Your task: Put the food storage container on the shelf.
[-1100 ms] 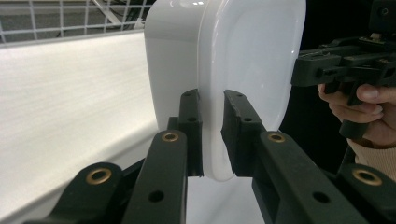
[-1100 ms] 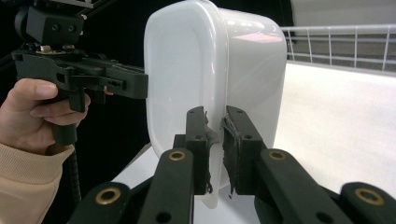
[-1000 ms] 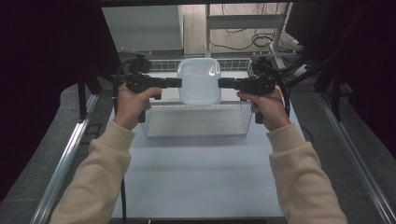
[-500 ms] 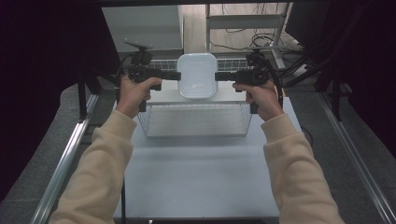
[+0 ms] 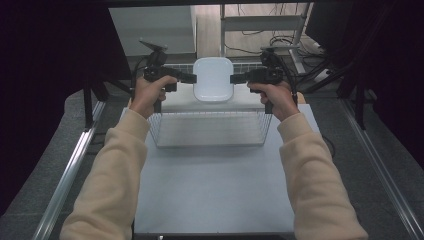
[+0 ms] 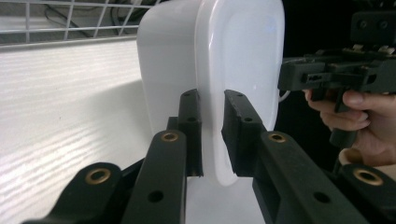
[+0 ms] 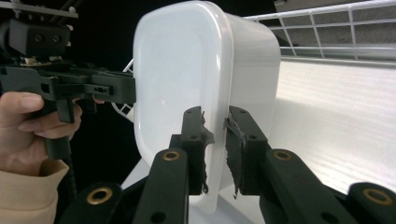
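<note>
A white plastic container (image 5: 213,80) hangs level past the far wall of a wire basket (image 5: 210,129), carried between both hands. My left gripper (image 5: 194,78) grips its left rim and my right gripper (image 5: 232,78) its right rim. In the left gripper view the pads (image 6: 191,126) clamp the container's (image 6: 233,56) edge, gripper (image 6: 212,135) shut on it. In the right gripper view the rim of the container (image 7: 177,70) sits between the taped pads (image 7: 240,140) of my gripper (image 7: 215,144); these jaws have just been opening slightly, pads still against the rim.
The wire basket stands on a pale table (image 5: 215,190) with metal rails (image 5: 75,165) along both sides. Basket wire (image 6: 70,18) shows behind the container, also (image 7: 327,28). Cables and a rack (image 5: 260,25) lie beyond the table's far edge.
Both hands have carried the container away from above the basket to beyond its far wall, a little lower. Both grippers stayed on its rim.
</note>
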A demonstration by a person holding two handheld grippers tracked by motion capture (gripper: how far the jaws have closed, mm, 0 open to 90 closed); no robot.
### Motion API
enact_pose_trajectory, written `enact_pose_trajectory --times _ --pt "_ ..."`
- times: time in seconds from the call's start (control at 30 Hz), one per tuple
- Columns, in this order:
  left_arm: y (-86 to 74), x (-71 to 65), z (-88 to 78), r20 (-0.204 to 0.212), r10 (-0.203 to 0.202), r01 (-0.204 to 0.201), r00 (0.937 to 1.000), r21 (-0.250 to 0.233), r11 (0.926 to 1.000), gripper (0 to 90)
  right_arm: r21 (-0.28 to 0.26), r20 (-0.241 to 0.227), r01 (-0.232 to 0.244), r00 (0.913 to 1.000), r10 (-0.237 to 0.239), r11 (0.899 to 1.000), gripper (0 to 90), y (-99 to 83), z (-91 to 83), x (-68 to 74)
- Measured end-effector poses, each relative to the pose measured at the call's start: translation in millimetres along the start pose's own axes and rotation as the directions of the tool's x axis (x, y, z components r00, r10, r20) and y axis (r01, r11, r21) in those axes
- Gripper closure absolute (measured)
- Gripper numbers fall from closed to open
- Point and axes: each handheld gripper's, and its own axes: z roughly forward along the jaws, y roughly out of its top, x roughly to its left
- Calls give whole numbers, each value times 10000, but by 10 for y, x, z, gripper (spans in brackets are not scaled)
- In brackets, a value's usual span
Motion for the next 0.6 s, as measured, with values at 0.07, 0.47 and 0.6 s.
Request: enact_pose_trajectory --times 0.07,0.47,0.6 --pt "40 54 34 57 -265 264 9996 35 9996 763 28 -37 -185 9998 185 9998 746 22 17 -21" --pt "143 355 218 571 -1803 1808 9820 -42 9835 676 164 255 -1816 9831 1811 9832 678 169 218 -205" --pt "131 378 244 620 -1864 1875 9805 -133 9822 655 16 301 -1925 9809 1924 9813 675 160 235 -229"
